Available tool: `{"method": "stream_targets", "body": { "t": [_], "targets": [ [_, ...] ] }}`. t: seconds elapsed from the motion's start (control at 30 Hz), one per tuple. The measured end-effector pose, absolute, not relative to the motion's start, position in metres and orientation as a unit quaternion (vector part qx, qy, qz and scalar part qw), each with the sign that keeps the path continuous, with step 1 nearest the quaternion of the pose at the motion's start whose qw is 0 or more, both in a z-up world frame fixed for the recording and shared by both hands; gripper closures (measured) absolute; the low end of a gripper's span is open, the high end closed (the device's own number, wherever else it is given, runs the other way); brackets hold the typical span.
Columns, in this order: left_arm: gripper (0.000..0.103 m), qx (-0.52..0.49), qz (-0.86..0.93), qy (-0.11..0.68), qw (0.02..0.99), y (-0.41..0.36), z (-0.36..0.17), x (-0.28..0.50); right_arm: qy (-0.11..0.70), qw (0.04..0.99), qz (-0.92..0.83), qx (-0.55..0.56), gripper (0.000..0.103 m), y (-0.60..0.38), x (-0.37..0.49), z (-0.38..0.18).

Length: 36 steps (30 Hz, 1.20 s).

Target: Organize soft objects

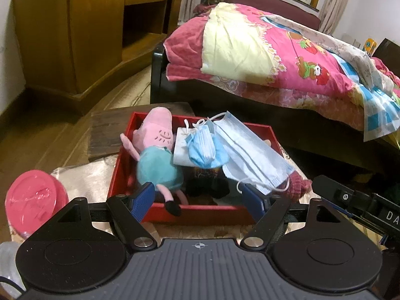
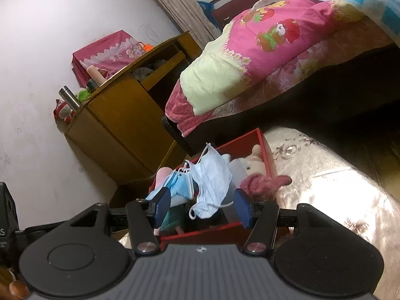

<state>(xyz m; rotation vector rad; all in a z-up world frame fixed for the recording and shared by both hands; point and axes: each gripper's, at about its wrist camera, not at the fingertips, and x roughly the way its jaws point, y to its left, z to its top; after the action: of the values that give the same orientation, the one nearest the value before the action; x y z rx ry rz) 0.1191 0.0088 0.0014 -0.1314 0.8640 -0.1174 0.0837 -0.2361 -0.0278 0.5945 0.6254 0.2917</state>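
Observation:
A red box (image 1: 120, 165) sits on a cloth-covered table and holds soft things: a pink pig plush in a teal dress (image 1: 157, 155), a crumpled blue face mask (image 1: 205, 150), a flat blue face mask (image 1: 252, 155) and a maroon knitted item (image 1: 298, 186) at its right edge. My left gripper (image 1: 200, 198) is open and empty just above the box's near wall. In the right wrist view the red box (image 2: 268, 155) shows the masks (image 2: 212, 180), the maroon knit (image 2: 262, 183) and a pale plush (image 2: 253, 162). My right gripper (image 2: 201, 208) is open and empty over the box's near end.
A pink round lid (image 1: 35, 201) lies left of the box. A dark wooden board (image 1: 110, 130) lies behind it. A bed with a pink quilt (image 1: 262, 50) stands beyond, and a wooden cabinet (image 1: 75, 32) at the left. The right gripper's body (image 1: 362, 207) is at the right.

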Motion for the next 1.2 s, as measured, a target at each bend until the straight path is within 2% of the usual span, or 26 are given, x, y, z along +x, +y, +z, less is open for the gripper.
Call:
{"method": "stream_targets", "body": {
  "t": [0.67,0.83,1.2],
  "targets": [
    [0.023,-0.031,-0.058,0.39,0.918,0.009,0.011,0.043,0.268,0.927,0.129,0.23,0.069,-0.215,-0.002,-0.011],
    [0.023,-0.032,-0.064,0.386,0.92,0.009,0.012,0.031,0.256,0.934,0.12,0.218,0.064,-0.208,-0.019,-0.006],
    [0.023,-0.036,-0.065,0.384,0.92,0.012,0.012,0.023,0.239,0.946,0.099,0.194,0.064,-0.199,-0.036,-0.003]
  ]
}}
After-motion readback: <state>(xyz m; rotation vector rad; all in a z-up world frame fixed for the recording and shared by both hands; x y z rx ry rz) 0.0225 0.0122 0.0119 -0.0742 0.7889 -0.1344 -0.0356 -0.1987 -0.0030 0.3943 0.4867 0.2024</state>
